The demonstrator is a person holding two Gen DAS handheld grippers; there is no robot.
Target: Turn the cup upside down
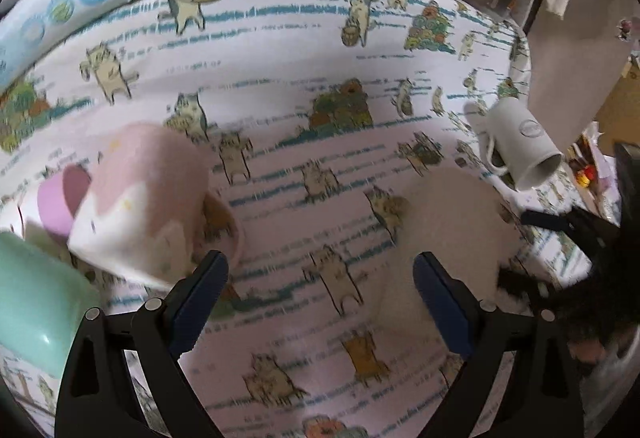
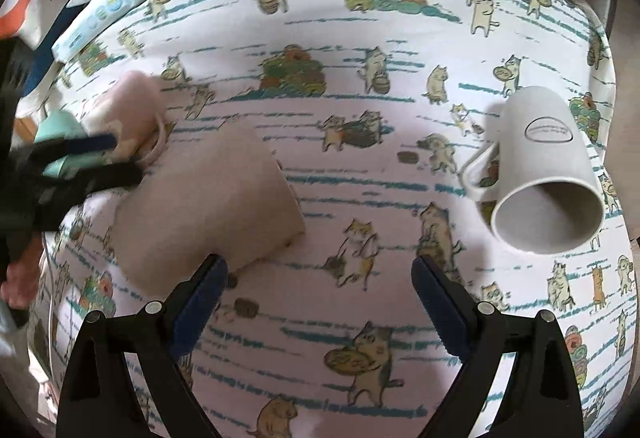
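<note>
Both my tools hang with their jaws apart and nothing between them, the left tool (image 1: 320, 298) and the right tool (image 2: 320, 294). The white mug (image 2: 548, 173) lies on its side near the table's right edge, mouth towards me, handle leftward. It looks like glazed ceramic: rigid, weighty, slippery, breakable. I'd pinch the wall at the rim.

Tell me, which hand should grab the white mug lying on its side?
Probably the right. The white mug lies close ahead of the open right gripper; from the left gripper it sits far off at the table edge.
</note>
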